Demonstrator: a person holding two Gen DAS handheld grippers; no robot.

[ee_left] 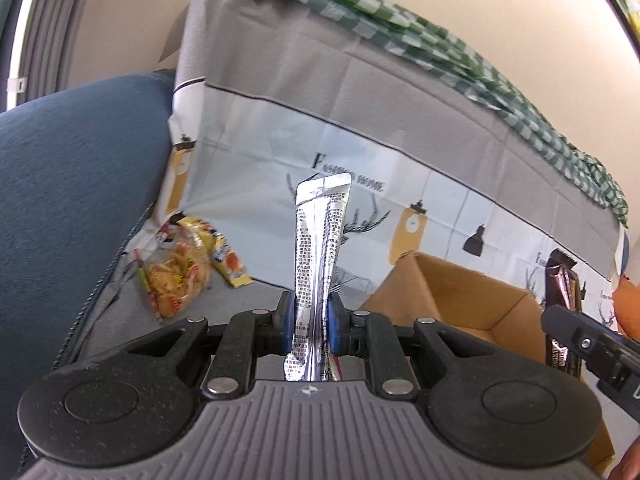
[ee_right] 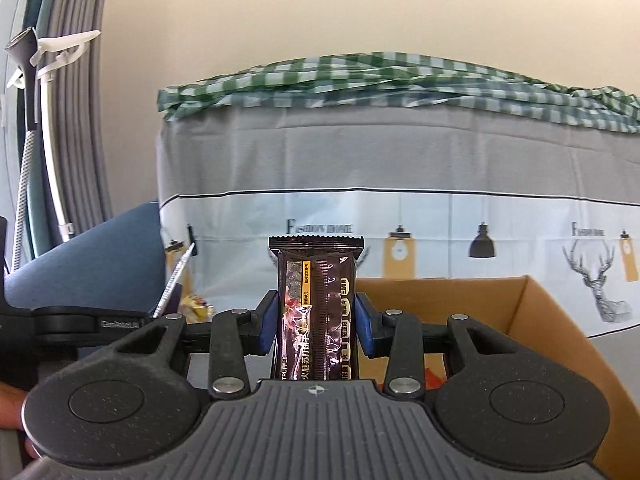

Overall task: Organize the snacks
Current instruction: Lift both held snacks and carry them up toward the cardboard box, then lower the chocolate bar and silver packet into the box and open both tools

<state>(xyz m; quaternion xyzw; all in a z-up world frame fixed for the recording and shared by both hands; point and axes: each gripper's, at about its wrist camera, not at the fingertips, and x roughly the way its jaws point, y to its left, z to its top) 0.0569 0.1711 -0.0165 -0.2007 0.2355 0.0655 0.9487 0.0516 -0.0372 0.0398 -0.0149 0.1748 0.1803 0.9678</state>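
Silver foil is pinched between the blue pads of the left gripper (ee_left: pixel 309 320): a slim sachet (ee_left: pixel 320 248) is held upright, its long axis running along the fingers; the dark chocolate bar (ee_right: pixel 316 312) is clamped the same way in the right gripper (ee_right: pixel 316 328), long axis pointing away from the wrist. The cardboard box (ee_right: pixel 532 320) is seen ahead and to the right of both grippers (open side up), so the right hand is judged nearer; loose yellow snack packets (ee_left: pixel 188 272) are left lying on the grey cloth (ee_left: pixel 256 292), well apart from the box.
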